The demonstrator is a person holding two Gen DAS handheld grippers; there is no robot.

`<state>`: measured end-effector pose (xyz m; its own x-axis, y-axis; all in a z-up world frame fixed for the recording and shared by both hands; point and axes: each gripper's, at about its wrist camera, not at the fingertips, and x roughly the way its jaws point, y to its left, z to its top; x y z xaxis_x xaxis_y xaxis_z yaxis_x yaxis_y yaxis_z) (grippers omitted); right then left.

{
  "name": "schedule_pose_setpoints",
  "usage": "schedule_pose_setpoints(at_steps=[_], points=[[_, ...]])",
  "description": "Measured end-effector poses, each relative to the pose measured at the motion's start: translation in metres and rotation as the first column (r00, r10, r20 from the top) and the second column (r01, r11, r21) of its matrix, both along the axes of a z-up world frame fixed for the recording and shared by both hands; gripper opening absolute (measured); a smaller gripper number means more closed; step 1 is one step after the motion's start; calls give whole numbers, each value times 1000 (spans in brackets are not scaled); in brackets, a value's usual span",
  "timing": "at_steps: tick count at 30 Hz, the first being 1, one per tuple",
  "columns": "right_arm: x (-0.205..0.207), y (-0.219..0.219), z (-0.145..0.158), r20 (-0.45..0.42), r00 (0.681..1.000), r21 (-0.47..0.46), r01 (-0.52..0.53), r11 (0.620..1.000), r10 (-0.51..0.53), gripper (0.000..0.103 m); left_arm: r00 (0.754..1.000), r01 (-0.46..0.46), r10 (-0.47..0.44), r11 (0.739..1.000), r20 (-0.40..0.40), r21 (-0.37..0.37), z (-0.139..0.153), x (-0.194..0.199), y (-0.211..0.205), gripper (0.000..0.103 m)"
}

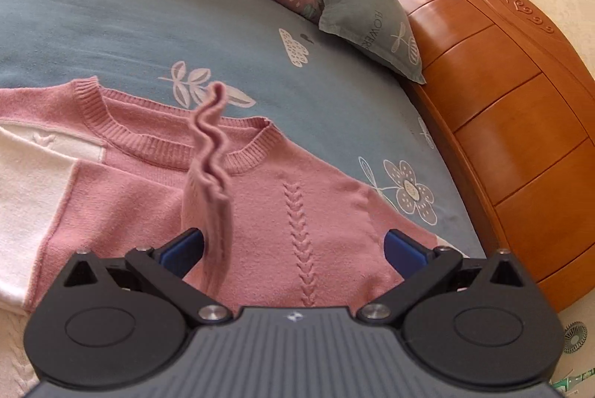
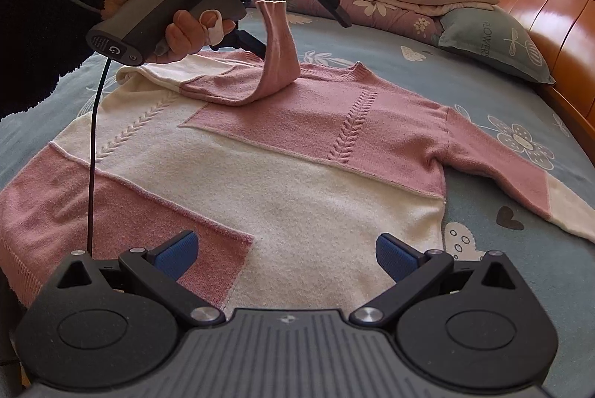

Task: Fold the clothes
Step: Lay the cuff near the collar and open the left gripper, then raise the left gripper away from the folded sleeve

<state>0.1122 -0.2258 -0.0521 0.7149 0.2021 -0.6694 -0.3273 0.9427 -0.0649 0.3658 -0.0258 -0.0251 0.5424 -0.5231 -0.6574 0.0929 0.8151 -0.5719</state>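
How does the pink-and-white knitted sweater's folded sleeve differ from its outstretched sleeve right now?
The folded sleeve is doubled over the pink-and-white knitted sweater's chest; the outstretched sleeve lies flat on the blue floral bedsheet. The folded sleeve's pink cuff stands up between the left gripper's open fingers; the outstretched sleeve's white end lies untouched. Both combine pink and white.
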Motion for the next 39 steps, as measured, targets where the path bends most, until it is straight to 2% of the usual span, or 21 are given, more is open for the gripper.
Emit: schedule_pose_setpoints(at_steps=[5,12,17,22,26,31,34,39], points=[[3,-2,-3,-17,1000,-1,8,1000,-8,103,997,66,-66,998,36,-1,6,-3,-14,102],[13,-5,-14,-68,997,-17,37,999,-38,103,999,0,1,1000,53,-17,13,-34,41,102],[20,-1,-24,-102,993,-62,49,997,-55,103,995,-70,70,998,66,1,8,-65,95,102],[25,-3,-30,-126,990,-37,57,998,-61,103,981,-181,185,980,52,-80,-11,-74,144,102],[26,-4,-32,-129,990,-10,64,998,-65,103,970,-227,238,961,52,-157,-25,-69,163,102],[20,-8,-37,-73,995,19,64,998,-63,103,958,-259,281,938,66,-232,-50,-70,177,102],[14,-9,-39,-31,998,29,59,998,-58,103,955,-255,287,922,75,-292,-65,-71,185,102],[9,-9,-42,19,998,41,63,997,-64,103,963,-173,226,936,147,-305,-72,-73,191,102]])
